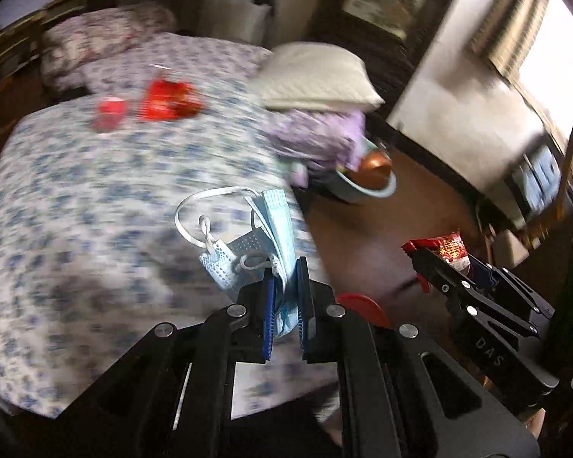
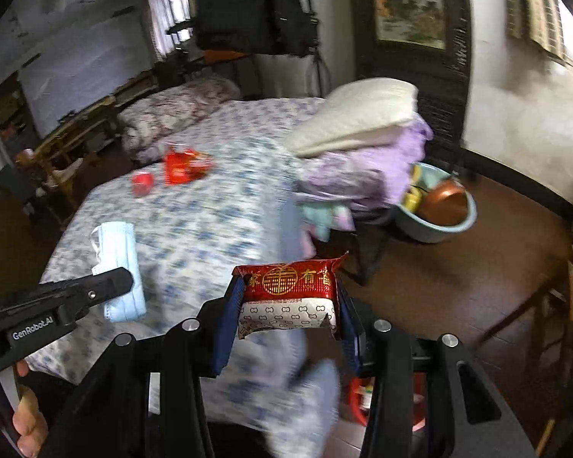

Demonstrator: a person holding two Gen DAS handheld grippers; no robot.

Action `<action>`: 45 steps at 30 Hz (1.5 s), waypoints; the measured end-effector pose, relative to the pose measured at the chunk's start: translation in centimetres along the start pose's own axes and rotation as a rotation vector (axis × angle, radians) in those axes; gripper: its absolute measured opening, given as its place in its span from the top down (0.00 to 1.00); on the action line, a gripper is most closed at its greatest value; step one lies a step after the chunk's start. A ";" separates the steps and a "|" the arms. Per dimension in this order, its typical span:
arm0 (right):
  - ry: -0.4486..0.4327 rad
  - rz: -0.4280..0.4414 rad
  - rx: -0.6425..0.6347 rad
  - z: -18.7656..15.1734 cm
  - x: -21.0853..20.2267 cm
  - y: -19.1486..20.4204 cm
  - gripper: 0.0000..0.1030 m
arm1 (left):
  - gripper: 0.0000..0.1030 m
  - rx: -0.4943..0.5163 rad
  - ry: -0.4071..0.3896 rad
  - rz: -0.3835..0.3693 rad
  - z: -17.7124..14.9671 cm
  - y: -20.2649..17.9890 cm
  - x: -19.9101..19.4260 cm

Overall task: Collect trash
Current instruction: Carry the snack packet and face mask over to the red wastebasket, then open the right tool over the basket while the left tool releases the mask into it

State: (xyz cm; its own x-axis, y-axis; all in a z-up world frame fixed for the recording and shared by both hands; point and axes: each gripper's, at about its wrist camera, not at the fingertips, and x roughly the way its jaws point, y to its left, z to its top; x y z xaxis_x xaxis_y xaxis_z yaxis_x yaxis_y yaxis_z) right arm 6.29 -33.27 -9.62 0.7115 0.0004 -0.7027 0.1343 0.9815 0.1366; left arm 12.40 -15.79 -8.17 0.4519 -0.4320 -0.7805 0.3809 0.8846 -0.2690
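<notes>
Meanwhile, both hand-held grippers hold trash past the bed (image 1: 95, 198) edge: mask (image 1: 263, 236), wrapper (image 2: 288, 294).

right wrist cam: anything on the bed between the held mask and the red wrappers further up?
Nothing but bare floral sheet between the mask in the left gripper and the red wrappers. Right wrist view shows it.

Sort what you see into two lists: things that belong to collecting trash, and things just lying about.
Trash job: face mask held by left gripper; red wrapper held by right gripper; red packet; red cup.

Lying about: pillow; purple blanket; basin.
</notes>
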 end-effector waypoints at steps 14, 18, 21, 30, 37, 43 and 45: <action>0.135 -0.163 0.219 -7.6 1.8 -14.2 0.56 | 0.89 0.219 0.158 -0.052 -2.3 -13.0 12.4; 0.164 -0.169 0.258 -9.1 3.1 -16.1 0.56 | 0.89 0.248 0.196 -0.017 -3.2 -14.4 16.7; 0.210 -0.168 0.276 -10.4 4.8 -17.2 0.56 | 0.89 0.267 0.207 -0.010 -4.1 -14.7 18.5; 0.408 -0.161 0.320 -16.5 13.8 -20.0 0.56 | 0.89 0.269 0.275 -0.056 -6.7 -13.8 22.0; 0.469 -0.160 0.355 -18.8 17.2 -20.3 0.56 | 0.89 0.241 0.303 -0.057 -6.9 -13.1 22.8; 0.472 -0.163 0.337 -18.9 18.8 -20.6 0.54 | 0.89 0.266 0.318 -0.059 -7.5 -13.8 23.1; 0.481 -0.173 0.345 -19.2 19.6 -21.0 0.50 | 0.89 0.276 0.324 -0.059 -7.7 -13.9 23.2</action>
State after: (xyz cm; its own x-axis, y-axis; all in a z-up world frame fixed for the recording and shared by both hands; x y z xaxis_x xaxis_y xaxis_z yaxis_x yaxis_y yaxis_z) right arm 4.21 -50.18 -39.66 0.2791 0.0120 -0.9602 0.4927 0.8565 0.1539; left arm 11.38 -36.76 -26.93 0.1630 -0.3639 -0.9171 0.6197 0.7610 -0.1918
